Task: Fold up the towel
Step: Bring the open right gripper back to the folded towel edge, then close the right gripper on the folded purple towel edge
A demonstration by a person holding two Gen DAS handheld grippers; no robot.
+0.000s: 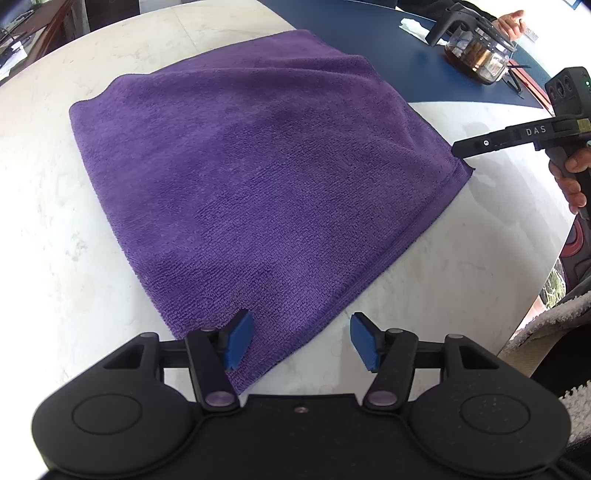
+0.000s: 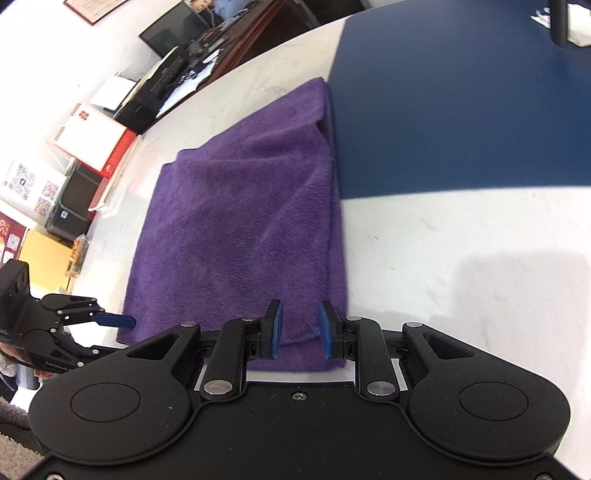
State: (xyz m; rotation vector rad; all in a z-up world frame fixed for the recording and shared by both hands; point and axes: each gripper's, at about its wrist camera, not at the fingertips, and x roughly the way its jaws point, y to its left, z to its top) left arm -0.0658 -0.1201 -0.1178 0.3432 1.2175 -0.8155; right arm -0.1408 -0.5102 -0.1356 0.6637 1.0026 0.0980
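Observation:
A purple towel [image 1: 258, 177] lies flat and doubled on the white marble table [image 1: 44, 206]. My left gripper [image 1: 303, 339] hovers over its near corner, jaws open; the left blue pad [image 1: 240, 338] is above the cloth, the right pad above bare table. My right gripper [image 1: 456, 149] reaches in from the right, its tip at the towel's right corner. In the right wrist view the towel [image 2: 240, 221] runs away from the right gripper [image 2: 301, 328], whose pads stand a narrow gap apart above the corner without pinching it. The left gripper [image 2: 125, 336] sits at the far-left corner.
A dark blue mat [image 2: 461, 110] borders the towel's far side. On it stand a glass coffee pot [image 1: 476, 48] and a tissue [image 1: 412, 26], with a person's hand [image 1: 513, 22] behind. Boxes and a printer [image 2: 74, 206] lie beyond the table's left edge.

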